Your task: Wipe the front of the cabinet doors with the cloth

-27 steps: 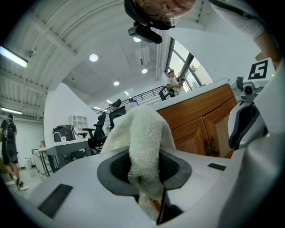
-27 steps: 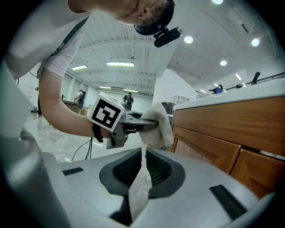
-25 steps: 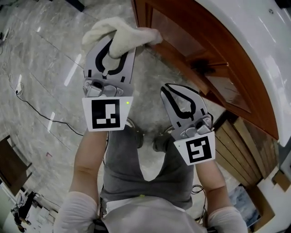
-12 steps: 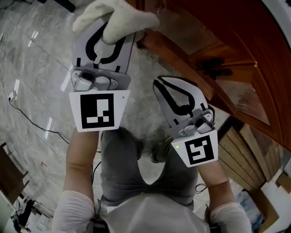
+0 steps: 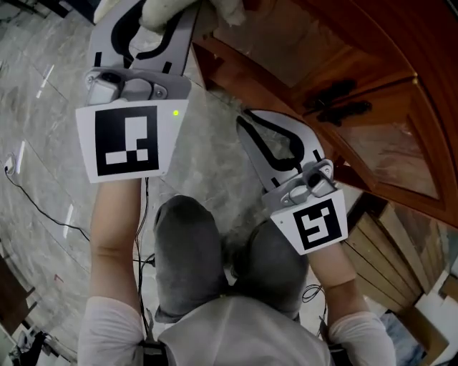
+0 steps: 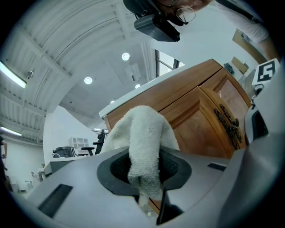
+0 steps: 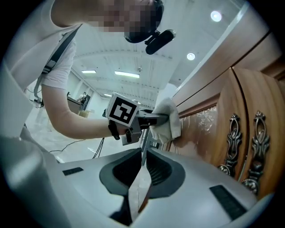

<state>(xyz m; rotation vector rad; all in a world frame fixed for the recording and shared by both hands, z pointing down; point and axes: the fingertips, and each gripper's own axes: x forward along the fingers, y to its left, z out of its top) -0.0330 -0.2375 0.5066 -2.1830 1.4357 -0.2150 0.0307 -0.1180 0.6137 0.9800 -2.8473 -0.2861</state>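
Observation:
My left gripper (image 5: pixel 159 16) is shut on a white terry cloth (image 5: pixel 227 10), which bulges out past its jaws (image 6: pixel 144 142). In the right gripper view the cloth (image 7: pixel 168 116) rests against the brown wooden cabinet door (image 7: pixel 202 133), left of the dark ornate handles (image 7: pixel 233 141). The head view shows the doors (image 5: pixel 372 64) at upper right, with the handles (image 5: pixel 336 100) where they meet. My right gripper (image 5: pixel 245 123) hangs lower, in front of the doors, shut and empty. Its jaws meet in a thin line (image 7: pixel 143 165).
A grey marble floor (image 5: pixel 43 129) lies below, with a black cable (image 5: pixel 43 207) across it at left. The person's grey-trousered knees (image 5: pixel 215 264) are under the grippers. Slatted wooden panels (image 5: pixel 390 243) and boxes stand at lower right beside the cabinet.
The left gripper has carried the cloth up along the door, towards the top of the head view. The right gripper has kept its place, shut. The person's knees have come further into view.

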